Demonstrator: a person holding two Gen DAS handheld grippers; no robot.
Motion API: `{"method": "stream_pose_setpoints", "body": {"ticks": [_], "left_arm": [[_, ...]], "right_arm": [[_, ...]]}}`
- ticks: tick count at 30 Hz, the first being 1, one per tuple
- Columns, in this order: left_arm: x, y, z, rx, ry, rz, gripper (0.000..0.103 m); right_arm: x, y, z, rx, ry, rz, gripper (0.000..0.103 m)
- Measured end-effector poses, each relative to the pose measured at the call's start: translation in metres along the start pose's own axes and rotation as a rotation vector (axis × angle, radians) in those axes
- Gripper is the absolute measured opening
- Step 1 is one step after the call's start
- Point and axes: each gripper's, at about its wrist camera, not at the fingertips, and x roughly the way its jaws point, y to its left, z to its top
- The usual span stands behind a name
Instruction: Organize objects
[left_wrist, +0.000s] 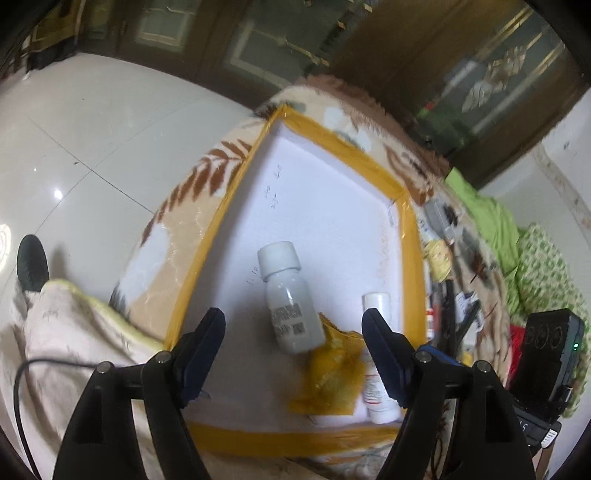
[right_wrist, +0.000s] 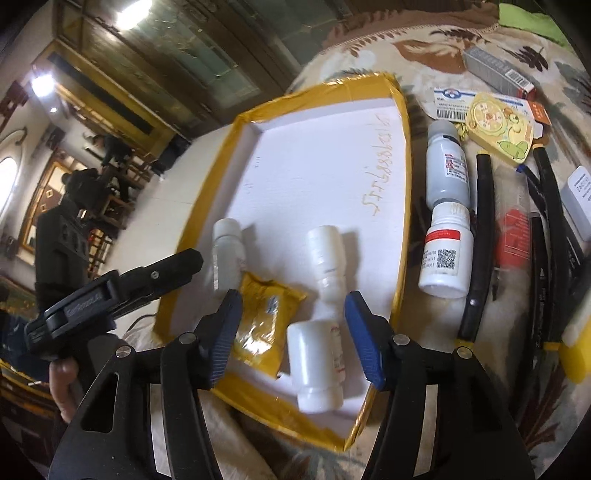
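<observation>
A white foam tray with a yellow taped rim (left_wrist: 412, 258) (right_wrist: 404, 177) lies on a patterned blanket. In the left wrist view a grey bottle with a white cap (left_wrist: 290, 306) lies in it, between the fingers of my left gripper (left_wrist: 291, 319), which is open and apart from it. A yellow packet (left_wrist: 330, 373) (right_wrist: 260, 317) and a white bottle (left_wrist: 376, 373) lie beside it. In the right wrist view my right gripper (right_wrist: 293, 299) is open over a white bottle (right_wrist: 317, 365) at the tray's near edge. Its pads do not press on the bottle. Another white bottle (right_wrist: 328, 258) lies just beyond.
Right of the tray on the blanket lie a grey bottle (right_wrist: 445, 173), a white red-labelled bottle (right_wrist: 445, 258), black tubes (right_wrist: 482, 240), a yellow card (right_wrist: 498, 129), a grey box (right_wrist: 495, 70) and a red packet (right_wrist: 511, 236). White tiled floor (left_wrist: 92, 147) lies to the left.
</observation>
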Motion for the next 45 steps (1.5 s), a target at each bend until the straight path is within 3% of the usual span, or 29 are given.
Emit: {"method": "stream_pose_setpoints", "body": {"ticks": [4,9,15,22,34,43,45], "left_arm": [[-0.015,-0.012,-0.015,0.012,-0.048,-0.014,0.077],[-0.025,-0.029,-0.031,0.012,-0.061,-0.044,0.077],[-0.035,-0.061,-0.051,0.002,-0.027,-0.12,0.077],[-0.034,-0.098,-0.07,-0.01,0.025,-0.157,0.077],[-0.034,-0.12,-0.089,-0.031,0.037,-0.081,0.077],[-0.025,-0.142,-0.101,-0.062,0.078,-0.074,0.077],[-0.025,-0.142,-0.103,-0.086,0.076,-0.075,0.077]], "right_arm": [[-0.017,0.002,-0.001,-0.029,-0.012,-0.007,0.058],[-0.041,-0.02,-0.003,0.034,-0.04,0.002,0.058],[-0.061,-0.042,-0.011,0.078,-0.054,-0.021,0.058],[-0.084,-0.06,-0.02,0.12,-0.096,0.024,0.058],[-0.108,-0.094,-0.044,0.198,-0.128,0.126,0.058],[-0.116,-0.113,-0.048,0.229,-0.129,0.195,0.058],[-0.116,-0.112,-0.046,0.231,-0.121,0.224,0.063]]}}
